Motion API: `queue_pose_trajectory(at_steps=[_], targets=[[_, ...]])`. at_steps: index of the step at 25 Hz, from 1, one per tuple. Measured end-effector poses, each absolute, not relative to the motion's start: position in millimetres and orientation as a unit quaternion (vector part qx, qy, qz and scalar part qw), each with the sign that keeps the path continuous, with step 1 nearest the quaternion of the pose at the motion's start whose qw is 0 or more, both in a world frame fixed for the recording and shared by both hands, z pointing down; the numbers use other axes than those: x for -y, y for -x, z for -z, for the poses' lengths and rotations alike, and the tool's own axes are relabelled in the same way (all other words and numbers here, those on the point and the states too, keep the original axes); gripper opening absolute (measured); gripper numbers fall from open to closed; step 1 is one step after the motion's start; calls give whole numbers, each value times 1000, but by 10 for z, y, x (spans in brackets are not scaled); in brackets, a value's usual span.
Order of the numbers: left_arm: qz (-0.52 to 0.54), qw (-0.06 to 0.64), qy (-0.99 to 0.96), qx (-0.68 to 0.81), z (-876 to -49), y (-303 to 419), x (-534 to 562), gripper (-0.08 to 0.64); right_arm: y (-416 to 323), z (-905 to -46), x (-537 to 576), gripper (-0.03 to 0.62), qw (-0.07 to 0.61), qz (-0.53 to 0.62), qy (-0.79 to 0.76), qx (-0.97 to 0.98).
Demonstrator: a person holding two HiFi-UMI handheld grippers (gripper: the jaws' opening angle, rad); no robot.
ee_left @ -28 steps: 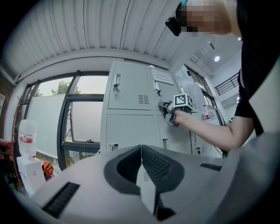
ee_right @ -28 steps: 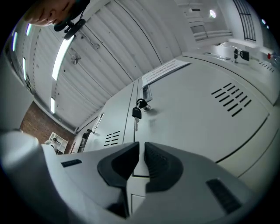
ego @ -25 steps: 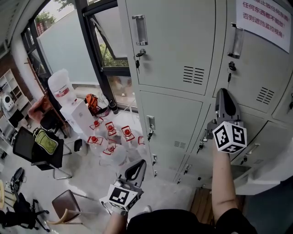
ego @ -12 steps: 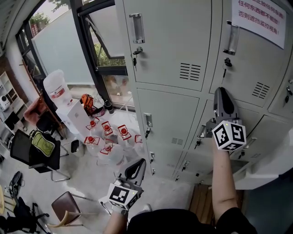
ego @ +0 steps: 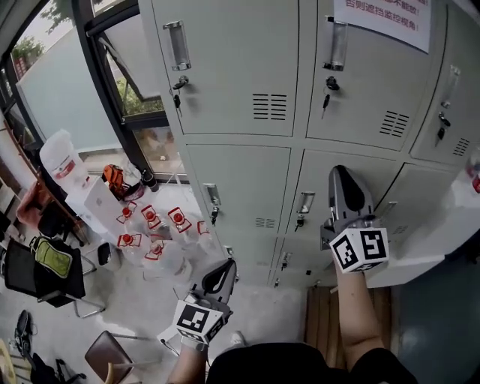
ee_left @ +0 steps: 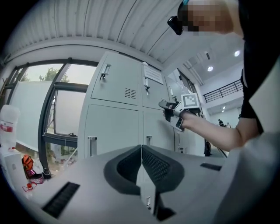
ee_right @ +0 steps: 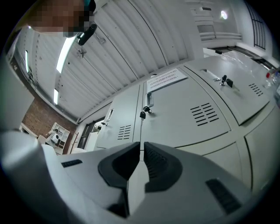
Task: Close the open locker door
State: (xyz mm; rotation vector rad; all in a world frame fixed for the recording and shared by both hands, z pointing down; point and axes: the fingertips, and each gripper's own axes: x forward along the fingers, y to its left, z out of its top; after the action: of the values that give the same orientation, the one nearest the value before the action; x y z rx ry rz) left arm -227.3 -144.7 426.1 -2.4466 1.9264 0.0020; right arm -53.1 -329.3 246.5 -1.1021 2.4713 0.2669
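A bank of grey lockers [ego: 247,112] fills the head view. At the lower right a pale locker door [ego: 442,232] stands swung out from the bank. My right gripper [ego: 339,174] is raised in front of the middle row, just left of that door, with its jaws shut and nothing between them. It points at closed doors with keys [ee_right: 143,114] in the right gripper view. Low by the person's body, my left gripper [ego: 227,264] is shut and empty. The left gripper view shows the lockers [ee_left: 113,127] and the right gripper [ee_left: 168,106] held up.
Several water bottles [ego: 154,232] crowd the floor by the dark window frame [ego: 105,82]. Chairs [ego: 45,266] stand at the left, and a brown one [ego: 105,349] nearer. A paper notice [ego: 382,19] hangs on an upper locker. A wooden strip [ego: 322,315] lies at the lockers' foot.
The head view has swung right and up along the lockers. My right gripper sits lower and further left in view, nearer the open door's hinge side. The left gripper has barely moved.
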Motion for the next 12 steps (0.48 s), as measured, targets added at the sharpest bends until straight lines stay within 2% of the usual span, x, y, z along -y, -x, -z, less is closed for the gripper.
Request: queue_pose_trajectory(at_steps=[12], targets=[[1, -1, 855, -519, -4407, 1566, 1805, 23, 95, -3362, 2691, 44, 112, -75, 438, -889]])
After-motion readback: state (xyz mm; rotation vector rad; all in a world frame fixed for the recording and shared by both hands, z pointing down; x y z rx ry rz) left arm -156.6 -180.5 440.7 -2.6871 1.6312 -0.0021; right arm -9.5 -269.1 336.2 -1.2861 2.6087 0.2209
